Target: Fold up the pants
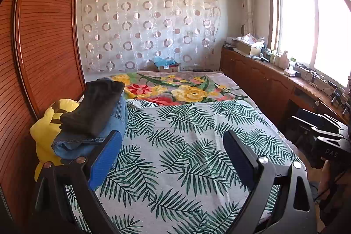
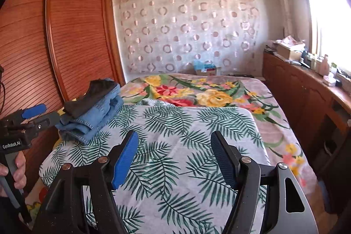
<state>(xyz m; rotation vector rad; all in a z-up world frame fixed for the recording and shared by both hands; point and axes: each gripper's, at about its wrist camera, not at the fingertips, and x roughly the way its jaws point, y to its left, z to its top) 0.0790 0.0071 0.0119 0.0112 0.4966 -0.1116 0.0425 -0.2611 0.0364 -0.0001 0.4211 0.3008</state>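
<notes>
The left tongs (image 1: 173,142) stand wide apart with nothing between their blue pads, hanging over the palm-leaf sheet (image 1: 186,146) that covers the near part of the bed. The right tongs (image 2: 174,146) are likewise spread and empty above the same sheet. In the right wrist view the left tongs appear at the left edge, held by a hand (image 2: 13,170) around a grey handle, their tips just beside the folded pants.

The pants lie in a stack at the left edge of the sheet: a dark folded pair (image 1: 94,106) on top of folded blue jeans (image 1: 87,142). A yellow plush toy (image 1: 46,131) sits against the stack on its far-left side, between it and the wooden wardrobe (image 1: 48,41). Beyond the sheet lies a floral blanket (image 1: 175,89). To the right of the sheet runs a long wooden surface (image 1: 274,71) under the window, crowded with boxes and bottles.
</notes>
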